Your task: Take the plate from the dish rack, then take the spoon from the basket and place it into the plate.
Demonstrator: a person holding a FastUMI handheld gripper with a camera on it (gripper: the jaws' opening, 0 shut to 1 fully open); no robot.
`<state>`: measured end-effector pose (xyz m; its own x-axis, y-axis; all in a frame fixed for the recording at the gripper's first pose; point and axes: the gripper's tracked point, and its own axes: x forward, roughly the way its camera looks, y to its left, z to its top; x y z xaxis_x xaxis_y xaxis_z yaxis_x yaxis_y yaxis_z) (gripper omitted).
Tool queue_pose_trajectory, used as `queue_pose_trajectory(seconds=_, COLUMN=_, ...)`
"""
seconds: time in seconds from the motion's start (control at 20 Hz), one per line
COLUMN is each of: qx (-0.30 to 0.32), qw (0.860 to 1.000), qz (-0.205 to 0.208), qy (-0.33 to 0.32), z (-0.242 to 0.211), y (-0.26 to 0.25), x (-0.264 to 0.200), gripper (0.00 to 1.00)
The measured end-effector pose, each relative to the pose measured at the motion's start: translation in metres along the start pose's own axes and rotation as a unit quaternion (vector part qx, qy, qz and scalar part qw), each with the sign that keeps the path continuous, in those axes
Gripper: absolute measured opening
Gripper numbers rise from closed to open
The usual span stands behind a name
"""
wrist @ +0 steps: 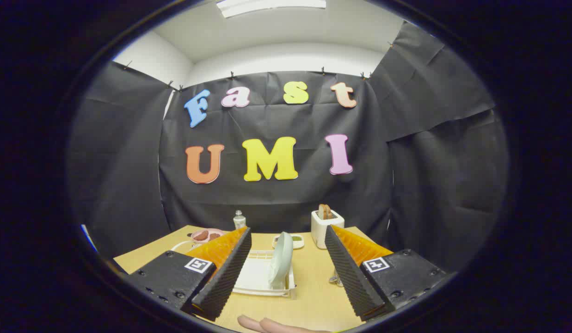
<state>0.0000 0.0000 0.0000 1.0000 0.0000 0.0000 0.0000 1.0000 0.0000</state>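
Tabletop (313,296): light wood; its near edge and left side are cut off behind the fingers and their mounts.
Gripper (288,233): fingers spread wide apart, closed on nothing; each mount carries a small square marker tag (a pattern, no readable writing).
Dish rack (255,277): white, low, lying between the fingers near the middle of the tabletop; its left part is hidden by the left finger.
Plate (281,263): pale grey-green, standing on edge in the right end of the dish rack, seen almost side-on.
Toaster (326,229): white, near the far edge of the tabletop, just beyond the right fingertip, with a brown slice of toast (325,212) sticking out of the top.
Pink plate (207,235): near the far left corner, holding brown pieces too small to identify; partly covered by the left finger.
Small dish (295,239): behind the plate, with something green in it, hard to make out.
Bottle (239,219): small and clear, by the far edge; any label is unreadable.
Metal item (334,279): just beside the right finger, mostly hidden (cannot tell what it is).
Person's fingers (267,324): at the near edge, cut off.
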Motion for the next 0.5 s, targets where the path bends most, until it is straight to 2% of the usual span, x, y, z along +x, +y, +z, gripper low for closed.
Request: queue_pose_trajectory(seconds=0.5, qx=-0.012, qw=1.000, qz=-0.004, qy=0.002, z=-0.0024, y=0.0021, x=0.0081, gripper=1.00)
